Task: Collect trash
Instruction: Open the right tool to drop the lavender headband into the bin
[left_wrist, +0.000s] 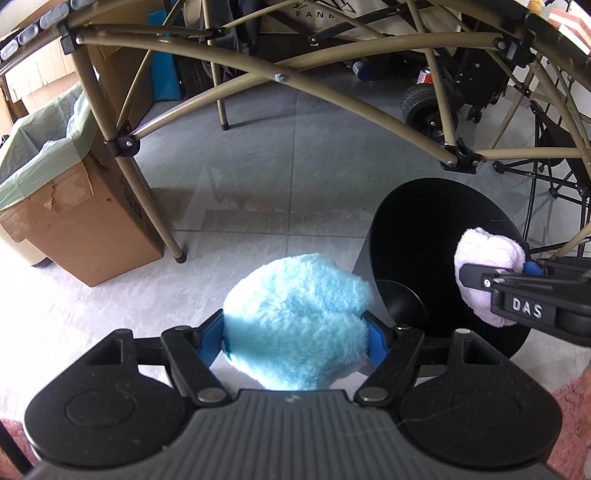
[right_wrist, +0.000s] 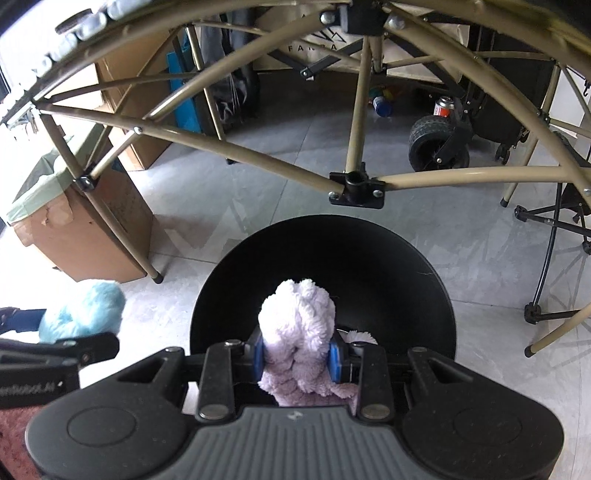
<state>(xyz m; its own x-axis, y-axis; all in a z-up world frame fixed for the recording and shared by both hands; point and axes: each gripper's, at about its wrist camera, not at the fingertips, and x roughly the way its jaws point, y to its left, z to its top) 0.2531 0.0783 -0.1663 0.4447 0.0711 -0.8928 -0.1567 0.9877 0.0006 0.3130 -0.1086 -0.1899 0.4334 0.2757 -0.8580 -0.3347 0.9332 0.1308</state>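
Note:
My left gripper (left_wrist: 295, 334) is shut on a fluffy light blue ball (left_wrist: 295, 325), squeezed between its blue pads above the pale tiled floor. To its right stands a round black bin (left_wrist: 417, 243) with an open mouth. My right gripper (right_wrist: 297, 356) is shut on a fluffy pale lilac ball (right_wrist: 299, 332) and hangs over the black bin (right_wrist: 332, 266). In the left wrist view the lilac ball (left_wrist: 487, 258) sits over the bin's right rim. In the right wrist view the blue ball (right_wrist: 85, 314) shows at the left.
A cardboard box (left_wrist: 74, 221) lined with a green bag stands at the left by a tan table leg (left_wrist: 162, 236). Crossed tan frame tubes (right_wrist: 258, 155) span the view ahead. A wheeled cart (left_wrist: 428, 107), folding chair legs (right_wrist: 546, 306) and a pink rug (left_wrist: 576, 424) lie around.

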